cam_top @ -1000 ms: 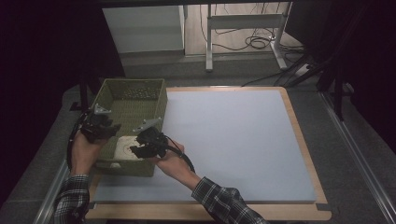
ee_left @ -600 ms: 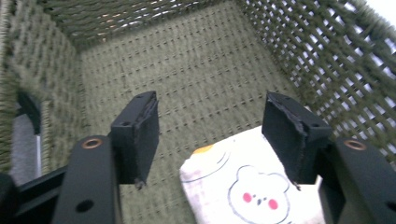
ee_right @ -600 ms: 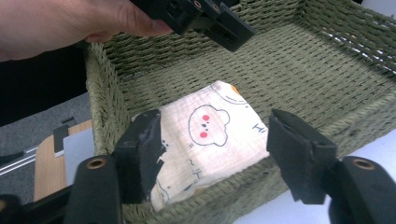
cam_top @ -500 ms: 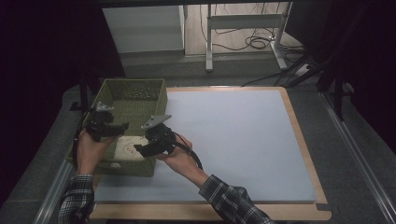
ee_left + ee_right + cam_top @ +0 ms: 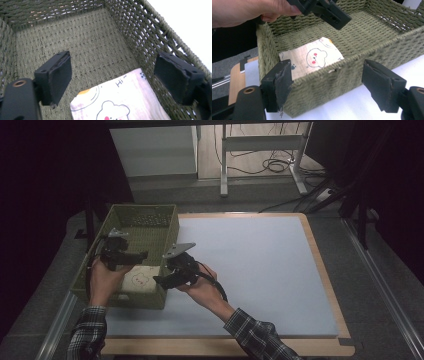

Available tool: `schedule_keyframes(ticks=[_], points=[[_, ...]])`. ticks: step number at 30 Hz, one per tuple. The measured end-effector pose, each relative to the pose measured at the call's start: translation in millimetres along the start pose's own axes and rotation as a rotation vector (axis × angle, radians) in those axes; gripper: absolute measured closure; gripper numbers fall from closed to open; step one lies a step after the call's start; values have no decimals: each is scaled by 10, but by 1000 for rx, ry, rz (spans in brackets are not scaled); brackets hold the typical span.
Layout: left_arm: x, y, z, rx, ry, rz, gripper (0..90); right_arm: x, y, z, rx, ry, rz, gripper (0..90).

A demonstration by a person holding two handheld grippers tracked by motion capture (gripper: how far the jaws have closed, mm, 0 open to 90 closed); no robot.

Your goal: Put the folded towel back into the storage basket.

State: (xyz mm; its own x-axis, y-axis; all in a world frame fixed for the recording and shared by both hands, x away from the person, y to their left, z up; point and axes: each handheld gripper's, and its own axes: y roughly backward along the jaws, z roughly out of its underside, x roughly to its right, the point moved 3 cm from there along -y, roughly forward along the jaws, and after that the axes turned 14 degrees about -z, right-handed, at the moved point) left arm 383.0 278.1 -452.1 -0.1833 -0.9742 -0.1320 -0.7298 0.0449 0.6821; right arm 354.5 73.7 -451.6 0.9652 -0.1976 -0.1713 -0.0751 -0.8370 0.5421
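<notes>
The folded cloth [image 5: 139, 281] lay flat at the near end of the woven basket [image 5: 165, 215], placed there for storage. Both the left gripper [image 5: 141, 254] and right gripper [image 5: 159, 281] had just been opening, jaws empty, letting it rest.

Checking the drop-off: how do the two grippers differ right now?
The left gripper hangs over the inside of the basket, above the folded cloth; the right gripper sits outside the basket's wall, over the white mat. Both are open, having just released, holding nothing.

High view overhead, 2 close views sharing basket [image 5: 141, 227]
</notes>
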Motion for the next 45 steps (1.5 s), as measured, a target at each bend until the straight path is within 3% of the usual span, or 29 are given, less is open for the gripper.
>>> schedule_keyframes(ticks=[8,18,31,45], points=[[76,4,-60,20,32,28,77,25,139,110,-1,-7,-4,219],[193,35,-124,43,37,62,47,98,267,247,-12,-21,8,188],[437,75,-216,69,1,107,36,165,424,385,-27,-49,-10,132],[723,109,-265,72,-48,153,26,232,639,546,-44,-56,6,106]])
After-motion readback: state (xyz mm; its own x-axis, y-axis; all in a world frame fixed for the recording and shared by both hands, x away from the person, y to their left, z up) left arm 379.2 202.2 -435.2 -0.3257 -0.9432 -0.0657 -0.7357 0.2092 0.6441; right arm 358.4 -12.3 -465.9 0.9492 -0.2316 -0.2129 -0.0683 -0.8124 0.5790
